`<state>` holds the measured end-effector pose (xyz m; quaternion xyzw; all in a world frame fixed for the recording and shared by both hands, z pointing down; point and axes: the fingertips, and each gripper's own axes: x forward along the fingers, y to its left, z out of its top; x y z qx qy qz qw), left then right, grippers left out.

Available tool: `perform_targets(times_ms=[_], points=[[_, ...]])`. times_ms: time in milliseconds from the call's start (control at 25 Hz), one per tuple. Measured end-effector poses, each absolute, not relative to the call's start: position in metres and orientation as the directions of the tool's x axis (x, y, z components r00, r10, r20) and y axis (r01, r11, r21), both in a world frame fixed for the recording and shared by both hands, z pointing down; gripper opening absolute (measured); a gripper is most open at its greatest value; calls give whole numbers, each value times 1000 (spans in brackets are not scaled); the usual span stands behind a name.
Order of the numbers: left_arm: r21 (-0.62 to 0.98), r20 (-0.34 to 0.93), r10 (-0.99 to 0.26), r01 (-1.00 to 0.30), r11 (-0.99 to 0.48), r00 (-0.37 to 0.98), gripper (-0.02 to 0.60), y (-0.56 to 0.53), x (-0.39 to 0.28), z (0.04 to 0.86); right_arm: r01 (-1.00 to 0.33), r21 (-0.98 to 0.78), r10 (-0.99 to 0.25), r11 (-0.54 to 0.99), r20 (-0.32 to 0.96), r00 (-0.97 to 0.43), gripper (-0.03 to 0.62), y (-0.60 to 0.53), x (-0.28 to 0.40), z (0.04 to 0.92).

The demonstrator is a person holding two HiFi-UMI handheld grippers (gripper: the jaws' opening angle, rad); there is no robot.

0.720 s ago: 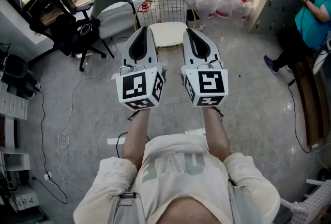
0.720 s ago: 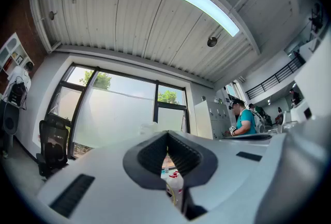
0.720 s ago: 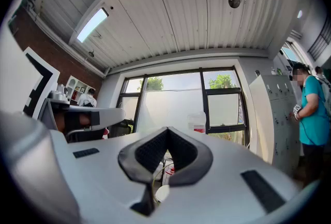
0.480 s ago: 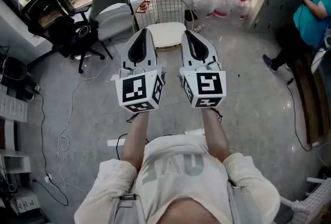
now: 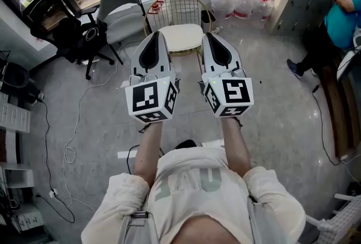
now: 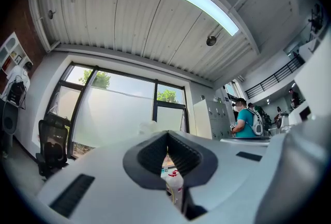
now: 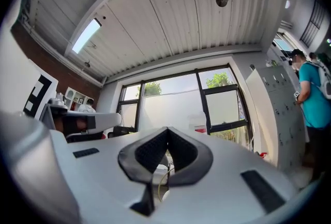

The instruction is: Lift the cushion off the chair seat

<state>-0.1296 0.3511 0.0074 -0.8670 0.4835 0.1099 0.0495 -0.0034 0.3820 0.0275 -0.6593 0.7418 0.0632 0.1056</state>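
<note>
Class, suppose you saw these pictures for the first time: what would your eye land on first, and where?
The left tongs and the right tongs, white and both shut, are held out side by side in the middle of the head view. Just beyond their tips stands a wire-backed chair with a cream cushion on its seat.
</note>
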Motion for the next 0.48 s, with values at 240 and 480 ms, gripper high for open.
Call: perform_targets(times_ms=[240, 480], points=[[-3, -184, -852, -867, -498, 490, 14, 342, -143, 24, -988, -90, -974, 128, -199, -108, 17, 376, -2, 46], [16, -138, -864, -871, -490, 484, 14, 317, -141, 55, -987, -109, -983, 115, -158, -97, 17, 354, 11, 70]])
